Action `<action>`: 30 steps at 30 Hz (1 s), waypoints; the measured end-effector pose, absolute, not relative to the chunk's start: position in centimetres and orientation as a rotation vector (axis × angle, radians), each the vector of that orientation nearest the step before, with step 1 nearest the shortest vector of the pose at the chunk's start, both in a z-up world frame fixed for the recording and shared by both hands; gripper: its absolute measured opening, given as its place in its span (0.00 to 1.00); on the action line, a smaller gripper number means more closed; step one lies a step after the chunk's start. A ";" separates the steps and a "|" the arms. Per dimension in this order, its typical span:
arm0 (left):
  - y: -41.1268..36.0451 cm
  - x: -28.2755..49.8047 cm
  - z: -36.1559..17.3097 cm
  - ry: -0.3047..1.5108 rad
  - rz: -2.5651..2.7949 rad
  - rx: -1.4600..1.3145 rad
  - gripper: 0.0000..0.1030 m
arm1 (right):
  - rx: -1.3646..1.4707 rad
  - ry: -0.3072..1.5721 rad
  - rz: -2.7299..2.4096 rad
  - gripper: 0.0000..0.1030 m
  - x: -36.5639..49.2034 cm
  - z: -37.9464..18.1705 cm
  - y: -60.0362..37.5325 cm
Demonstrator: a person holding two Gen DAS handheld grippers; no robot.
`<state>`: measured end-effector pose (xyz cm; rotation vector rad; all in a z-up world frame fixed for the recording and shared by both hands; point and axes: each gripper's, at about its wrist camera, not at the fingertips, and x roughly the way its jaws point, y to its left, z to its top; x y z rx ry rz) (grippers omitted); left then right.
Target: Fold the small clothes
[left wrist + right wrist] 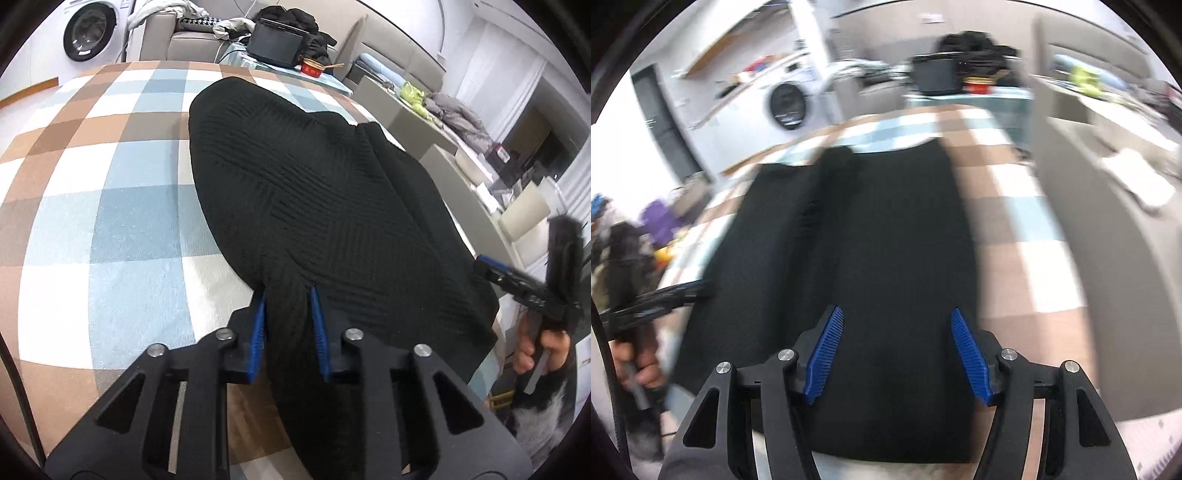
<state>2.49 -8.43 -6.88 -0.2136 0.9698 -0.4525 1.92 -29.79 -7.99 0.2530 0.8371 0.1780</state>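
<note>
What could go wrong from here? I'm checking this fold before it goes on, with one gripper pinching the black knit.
1. Only the left gripper pinches the black knit, at a bunched edge; pulling from there could drag the whole piece across the checked cloth and skew the fold.
2. The right gripper stands open above the knit, holding nothing, so that side may sag or crease.
3. The right wrist view is blurred, so the next grasp may miss.

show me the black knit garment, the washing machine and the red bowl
black knit garment (314, 192), left wrist view, middle of the ribbed fabric
washing machine (90, 31), left wrist view, round door
red bowl (312, 67), left wrist view, its side wall
</note>
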 end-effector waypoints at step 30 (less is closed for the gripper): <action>0.7 -0.8 -3.3 0.827 -0.287 -0.168 0.70 | 0.174 0.804 0.411 0.58 4.3 -4.6 -19.8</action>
